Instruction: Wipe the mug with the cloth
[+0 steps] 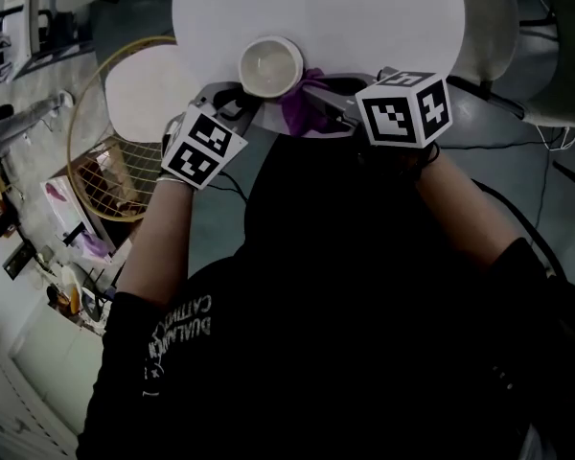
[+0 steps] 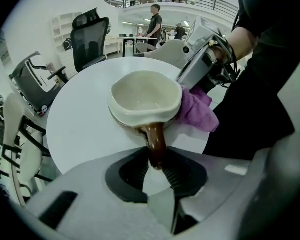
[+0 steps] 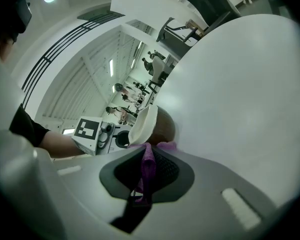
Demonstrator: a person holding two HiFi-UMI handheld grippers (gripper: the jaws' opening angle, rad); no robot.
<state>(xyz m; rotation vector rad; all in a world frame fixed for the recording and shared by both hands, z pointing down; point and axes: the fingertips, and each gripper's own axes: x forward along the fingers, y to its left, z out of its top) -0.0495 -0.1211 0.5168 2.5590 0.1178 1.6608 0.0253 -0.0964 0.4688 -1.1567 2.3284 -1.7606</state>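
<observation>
A cream mug (image 1: 270, 65) with a brown outside and brown handle (image 2: 155, 143) hangs over the near edge of the round white table (image 1: 364, 12). My left gripper (image 2: 156, 170) is shut on the handle, and the mug's mouth (image 2: 146, 91) faces up. A purple cloth (image 1: 302, 106) is pressed against the mug's right side (image 2: 197, 109). My right gripper (image 3: 148, 166) is shut on the cloth (image 3: 148, 169), with the mug (image 3: 150, 125) just ahead of its jaws.
A second round white table (image 1: 144, 89) with a wire ring round it stands at the left. White chairs (image 1: 503, 27) stand at the right. In the left gripper view black office chairs (image 2: 90, 36) and several people stand beyond the table.
</observation>
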